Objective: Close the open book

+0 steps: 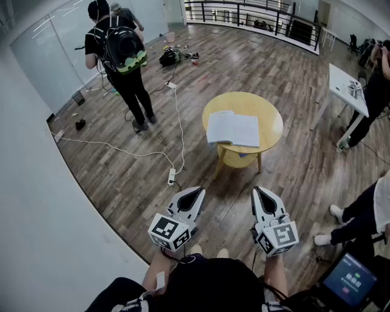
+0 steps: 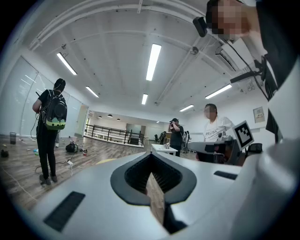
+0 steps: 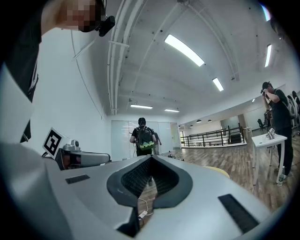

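The book (image 1: pixel 233 128) lies wide open and flat, with white pages facing up and a fold down the middle. The print on the pages is too small to read. It sits in the middle of a small round yellow bench (image 1: pixel 271 117) with yellow legs, well out in front of both grippers. The left gripper (image 1: pixel 196 192) has its jaws pressed together and has hold of nothing. The right gripper (image 1: pixel 260 191) is the same, jaws together with nothing between them. Both are held level, low in the head view and side by side, apart from the bench. Each one has a cube with black and white square marks on it. A small screen (image 1: pixel 350 280) glows near the bottom right corner, but its words are too small to make out. The floor (image 1: pixel 292 177) is made of brown wood planks. A white cable (image 1: pixel 122 148) runs across it to a power strip (image 1: pixel 172 177). A person with a black and green backpack (image 1: pixel 125 49) stands by the pale wall. A black railing (image 1: pixel 244 15) crosses the far end, and a second, white bench (image 1: pixel 344 85) stands at the right.
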The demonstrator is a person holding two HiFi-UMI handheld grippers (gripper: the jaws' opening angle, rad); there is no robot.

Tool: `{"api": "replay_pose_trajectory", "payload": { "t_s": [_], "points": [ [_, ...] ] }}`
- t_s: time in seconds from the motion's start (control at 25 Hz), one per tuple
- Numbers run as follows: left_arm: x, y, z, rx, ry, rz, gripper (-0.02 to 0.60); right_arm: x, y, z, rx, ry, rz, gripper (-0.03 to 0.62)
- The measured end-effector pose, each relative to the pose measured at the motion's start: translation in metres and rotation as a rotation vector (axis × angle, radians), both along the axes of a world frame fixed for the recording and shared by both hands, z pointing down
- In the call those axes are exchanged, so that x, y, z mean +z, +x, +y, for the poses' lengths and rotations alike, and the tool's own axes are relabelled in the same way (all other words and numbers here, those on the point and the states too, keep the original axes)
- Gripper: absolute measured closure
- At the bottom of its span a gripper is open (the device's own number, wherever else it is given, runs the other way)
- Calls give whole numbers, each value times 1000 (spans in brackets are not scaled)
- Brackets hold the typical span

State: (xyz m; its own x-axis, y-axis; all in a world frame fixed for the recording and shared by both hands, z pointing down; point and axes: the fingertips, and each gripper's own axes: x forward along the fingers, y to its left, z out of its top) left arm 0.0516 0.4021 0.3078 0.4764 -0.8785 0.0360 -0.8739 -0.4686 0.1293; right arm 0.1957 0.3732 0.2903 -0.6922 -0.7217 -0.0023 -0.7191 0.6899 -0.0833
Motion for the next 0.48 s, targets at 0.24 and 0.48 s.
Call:
{"api": "replay_pose_trajectory", "payload": {
  "t_s": [0.24,0.48],
  "points": [
    [5,5,1,-39,-6,-7,583,10,8,-2,-18,-16,-1,591],
    [0,-8,-16,-69,-6,-19,583,10,1,-22,-24,-25,-15,591]
  ]
}}
